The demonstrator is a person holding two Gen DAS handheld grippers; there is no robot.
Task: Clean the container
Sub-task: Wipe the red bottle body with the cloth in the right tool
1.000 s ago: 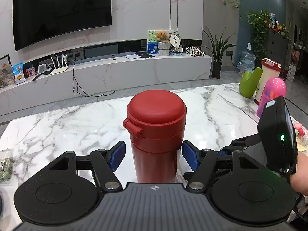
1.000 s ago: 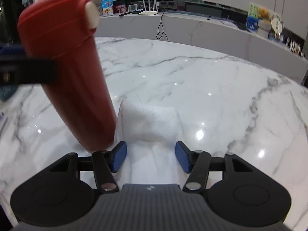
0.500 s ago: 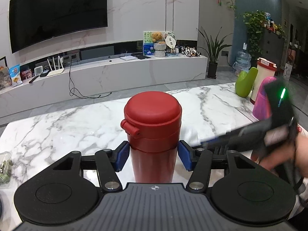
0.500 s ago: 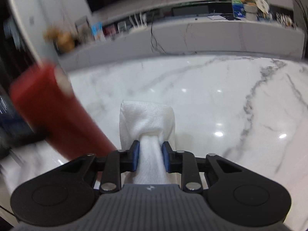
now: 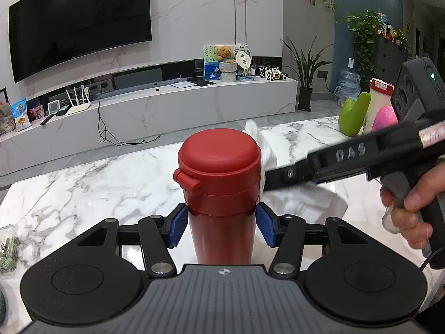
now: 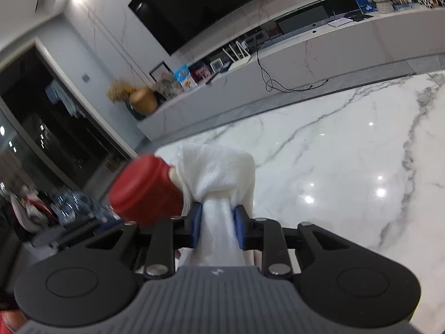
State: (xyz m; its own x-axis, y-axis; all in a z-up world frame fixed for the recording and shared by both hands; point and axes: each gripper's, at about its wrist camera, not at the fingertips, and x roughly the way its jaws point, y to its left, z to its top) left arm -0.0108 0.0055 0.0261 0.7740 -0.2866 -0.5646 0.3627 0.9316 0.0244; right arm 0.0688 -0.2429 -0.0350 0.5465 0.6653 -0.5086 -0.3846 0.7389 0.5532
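A red flask with a domed lid [image 5: 219,178] stands upright on the white marble table [image 5: 91,183]. My left gripper [image 5: 221,224] is shut on the flask just under its lid. My right gripper [image 6: 217,224] is shut on a white cloth [image 6: 219,175] and holds it raised against the right side of the lid [image 6: 144,192]. In the left wrist view the cloth [image 5: 257,139] shows behind and right of the lid, and the right gripper's black body [image 5: 361,156] reaches in from the right.
A green container [image 5: 354,115], a pink one [image 5: 385,117] and a white jug with a red lid [image 5: 378,94] stand at the table's far right. A small clear item [image 5: 7,247] lies at the left edge. A TV bench runs behind the table.
My left gripper closed on the flask. My right gripper closed on the cloth, lifted it off the table and brought it up to the flask's lid.
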